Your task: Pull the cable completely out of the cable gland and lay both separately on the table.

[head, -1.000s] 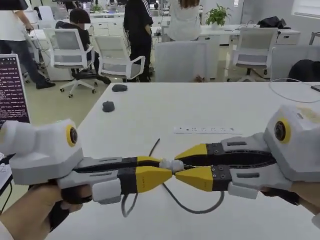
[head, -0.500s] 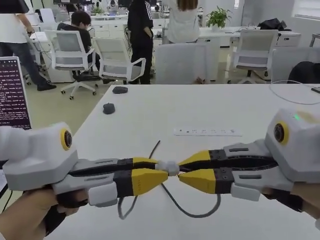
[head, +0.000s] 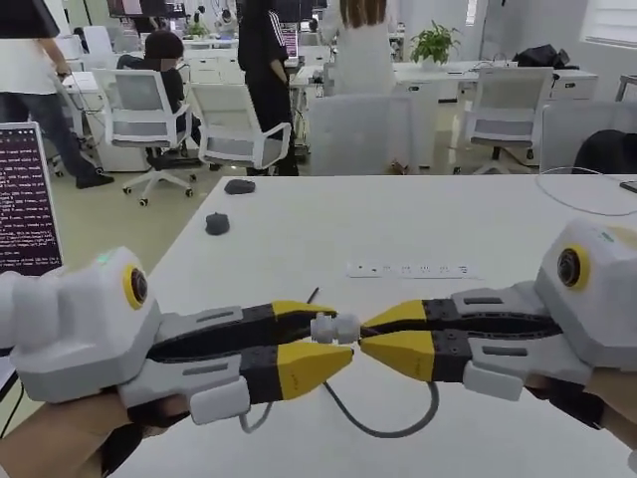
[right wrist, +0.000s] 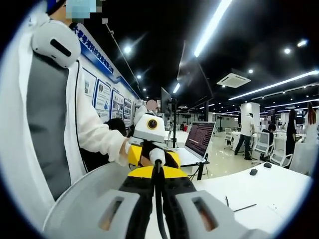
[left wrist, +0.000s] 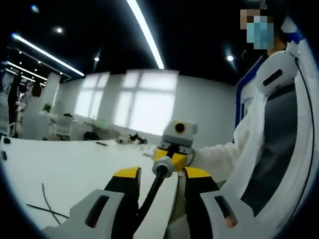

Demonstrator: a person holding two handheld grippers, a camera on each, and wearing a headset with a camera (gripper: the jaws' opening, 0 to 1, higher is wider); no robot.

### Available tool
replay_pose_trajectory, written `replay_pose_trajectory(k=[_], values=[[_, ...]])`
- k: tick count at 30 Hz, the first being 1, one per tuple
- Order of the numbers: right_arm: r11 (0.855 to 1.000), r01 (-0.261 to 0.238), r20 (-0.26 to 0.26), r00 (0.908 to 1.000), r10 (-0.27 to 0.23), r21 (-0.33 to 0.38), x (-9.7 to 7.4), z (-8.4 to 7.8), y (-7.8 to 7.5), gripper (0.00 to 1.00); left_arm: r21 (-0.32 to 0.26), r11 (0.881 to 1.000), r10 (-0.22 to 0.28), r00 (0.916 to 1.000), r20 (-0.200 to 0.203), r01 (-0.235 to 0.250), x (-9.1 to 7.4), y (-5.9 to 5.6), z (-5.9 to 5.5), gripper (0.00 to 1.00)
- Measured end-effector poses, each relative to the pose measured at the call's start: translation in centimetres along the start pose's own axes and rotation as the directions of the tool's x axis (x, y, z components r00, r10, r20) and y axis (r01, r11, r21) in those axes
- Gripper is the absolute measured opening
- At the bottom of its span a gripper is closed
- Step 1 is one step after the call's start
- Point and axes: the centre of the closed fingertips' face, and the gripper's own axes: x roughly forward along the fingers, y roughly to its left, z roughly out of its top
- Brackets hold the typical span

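Note:
A small white cable gland (head: 326,326) hangs above the white table (head: 478,219), between the tips of the two grippers. The left gripper (head: 332,337) stands open, its yellow jaws spread above and below the gland. In the left gripper view the black cable (left wrist: 149,194) runs up between the parted jaws of the left gripper (left wrist: 162,175) to the gland (left wrist: 163,167). The right gripper (head: 364,337) is shut on the cable just behind the gland. In the right gripper view the right gripper (right wrist: 155,173) pinches the cable, with the gland (right wrist: 157,155) beyond its tips. The slack cable (head: 398,423) loops on the table below.
A white power strip (head: 408,270) lies mid-table behind the grippers. A dark mouse (head: 216,223) and another dark object (head: 239,186) lie far left. A monitor (head: 25,199) stands beyond the table's left edge. Office chairs and people are past the far edge.
The left gripper's jaws, which were closed around the gland, have spread apart. The right gripper stays shut on the cable. Both grippers sit about where they were.

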Motion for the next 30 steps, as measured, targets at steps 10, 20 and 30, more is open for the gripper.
replay_pose_trajectory(k=[10, 20, 30], values=[[1.000, -0.007, -0.005, 1.0000, 0.007, 0.011, -0.3, 0.0, 0.3, 0.02, 0.013, 1.000, -0.022, 0.9993, 0.029, 0.022, 0.5, -0.3, 0.3, 0.17], [1.000, 0.009, -0.039, 0.9992, -0.009, 0.021, -0.9, -1.0, -0.2, 0.03, -0.034, 0.999, -0.014, 0.9993, 0.033, 0.015, 0.1, 0.4, -0.3, 0.17], [0.999, 0.031, -0.068, 0.9972, -0.029, 0.038, -2.4, -2.3, -0.9, 0.03, -0.037, 0.999, 0.006, 0.9999, 0.014, -0.006, -0.6, 1.1, -0.9, 0.17]])
